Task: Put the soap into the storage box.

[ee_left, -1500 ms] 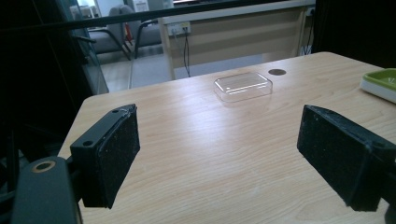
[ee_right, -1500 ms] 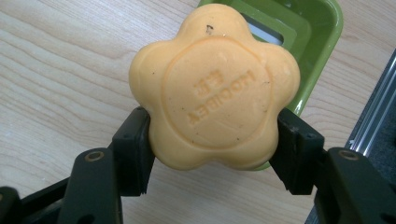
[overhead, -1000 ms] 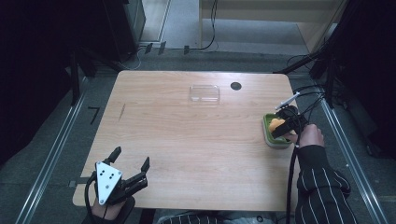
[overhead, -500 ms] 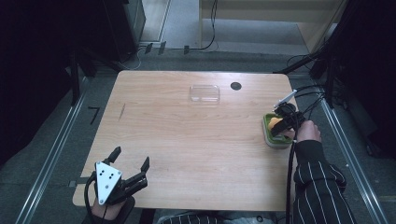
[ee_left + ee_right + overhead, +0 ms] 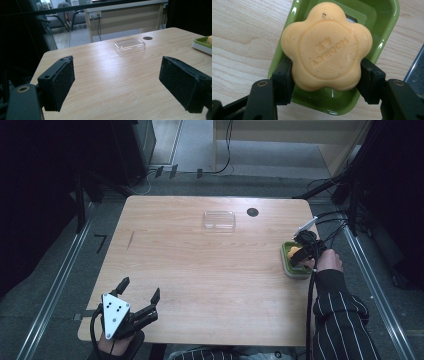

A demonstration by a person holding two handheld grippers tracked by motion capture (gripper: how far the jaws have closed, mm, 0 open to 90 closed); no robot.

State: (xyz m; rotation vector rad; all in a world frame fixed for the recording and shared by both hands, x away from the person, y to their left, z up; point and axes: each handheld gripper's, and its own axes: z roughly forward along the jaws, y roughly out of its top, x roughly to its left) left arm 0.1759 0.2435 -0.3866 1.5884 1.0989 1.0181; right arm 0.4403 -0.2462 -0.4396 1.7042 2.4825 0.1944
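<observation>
Soap: an orange, flower-shaped soap bar [image 5: 327,47] with raised lettering sits over a green soap dish [image 5: 384,27], near the right edge of the desk [image 5: 210,270].
Grip on soap: the right tool [image 5: 327,81] is closed on the bar, one black pad on each flank, seated in the notches between lobes in the right gripper view.
Lift state: whether the bar rests in the dish or is just clear of it cannot be told.
How it will handle: probably light and stiff, a solid cake that will not bend; the surface looks smooth and waxy, so it could slip if wet or squeezed off-centre. A hard pinch may dent it.
Where to hold: across the waist, in the hollows between lobes, as now; the rounded lobes themselves would let the pads slide.
Dish: glossy plastic with a slot in its floor; light enough, by the look, to shift if the bar drags on it.
Right hand: the hand [image 5: 327,262] and a striped sleeve reach in over the desk's right side.
Clear lid or tray: a transparent container [image 5: 219,220] lies well apart, toward the far edge, near a dark round cable hole [image 5: 252,212].
Left tool: the left tool [image 5: 140,297] hovers at the near left corner, jaws spread wide, gripping nothing.
</observation>
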